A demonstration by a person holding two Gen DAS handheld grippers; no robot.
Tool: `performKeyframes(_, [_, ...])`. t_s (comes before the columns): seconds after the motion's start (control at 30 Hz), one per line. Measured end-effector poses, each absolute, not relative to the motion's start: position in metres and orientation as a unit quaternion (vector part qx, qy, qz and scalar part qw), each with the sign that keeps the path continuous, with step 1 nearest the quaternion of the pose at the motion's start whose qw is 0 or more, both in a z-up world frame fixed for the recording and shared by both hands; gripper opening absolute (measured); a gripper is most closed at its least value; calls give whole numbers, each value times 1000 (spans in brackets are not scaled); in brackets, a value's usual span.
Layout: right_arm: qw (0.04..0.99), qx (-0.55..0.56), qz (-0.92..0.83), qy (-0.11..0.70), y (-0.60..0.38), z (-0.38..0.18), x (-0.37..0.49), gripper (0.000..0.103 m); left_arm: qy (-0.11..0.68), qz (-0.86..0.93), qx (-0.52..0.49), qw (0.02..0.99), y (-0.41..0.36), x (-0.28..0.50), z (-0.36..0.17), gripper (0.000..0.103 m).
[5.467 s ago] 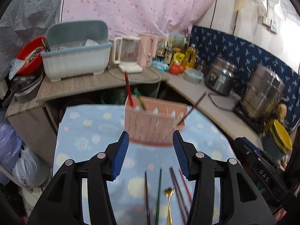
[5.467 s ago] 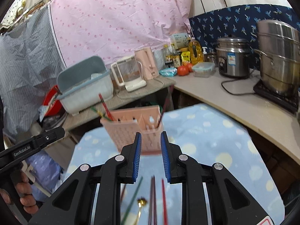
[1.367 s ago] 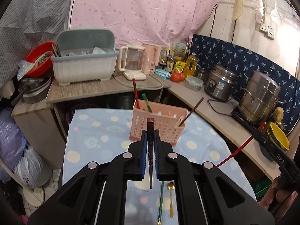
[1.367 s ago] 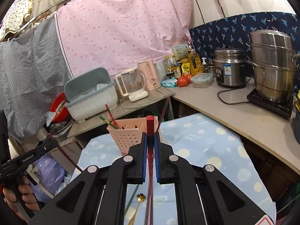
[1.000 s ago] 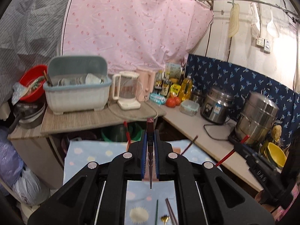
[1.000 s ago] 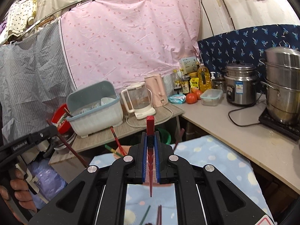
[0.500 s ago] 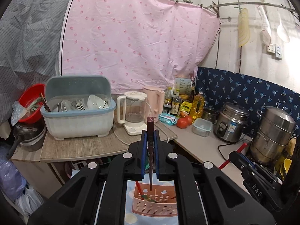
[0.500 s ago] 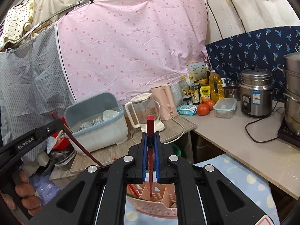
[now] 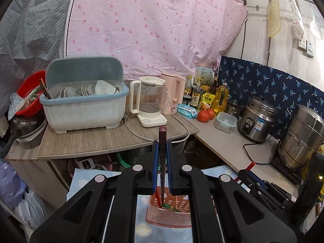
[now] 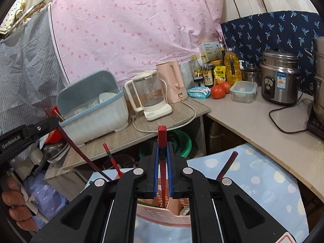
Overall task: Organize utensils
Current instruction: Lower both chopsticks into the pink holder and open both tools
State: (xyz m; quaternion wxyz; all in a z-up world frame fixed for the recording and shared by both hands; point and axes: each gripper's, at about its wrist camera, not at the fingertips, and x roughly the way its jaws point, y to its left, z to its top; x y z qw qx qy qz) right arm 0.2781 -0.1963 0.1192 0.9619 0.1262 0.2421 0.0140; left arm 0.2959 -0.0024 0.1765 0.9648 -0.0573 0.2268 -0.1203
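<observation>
A pink slotted basket (image 9: 168, 214) stands on the blue dotted tablecloth (image 10: 263, 182), just below both grippers. My left gripper (image 9: 162, 147) is shut on a dark maroon chopstick (image 9: 162, 135), whose tip hangs down into the basket. My right gripper (image 10: 162, 147) holds a red chopstick (image 10: 162, 133) upright with its tip inside the basket (image 10: 162, 214); its jaws are starting to open. A red chopstick (image 10: 112, 160), a maroon one (image 10: 226, 166) and a green one stand in the basket. The left gripper (image 10: 30, 135) shows at the left of the right wrist view.
Behind the table a wooden shelf carries a dish rack (image 9: 85, 105), a glass kettle (image 9: 149, 103) and a pink kettle. The counter on the right holds tomatoes, bottles, a rice cooker (image 9: 257, 119) and steel pots (image 9: 301, 135). A hand (image 10: 14, 202) grips the left tool.
Both grippers have moved forward and lower over the basket. It now sits right under the fingers, and both chopstick tips reach into it.
</observation>
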Motion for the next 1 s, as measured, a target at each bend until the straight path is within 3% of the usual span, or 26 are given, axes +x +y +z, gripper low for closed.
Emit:
performKeyframes(0.03, [962,126,11,241,-197,119,277,14,228,-120,-60,964,-1,295,175,9])
performKeyframes(0.13, [964,124,6,234,-197,122,271,26,231,-114,-65,964,2,294,172,31])
performKeyframes(0.17, [965,124,5,231,-197,123,268,26,231,-111,-68,964,4,293,172,34])
performKeyframes(0.67, [969,115,14,217,-192,135,206,26,243,-117,-63,961,12,245,171,34])
performKeyframes(1.0, [958,123,13,258,-193,98,125,26,283,-142,-46,947,7,176,134,35])
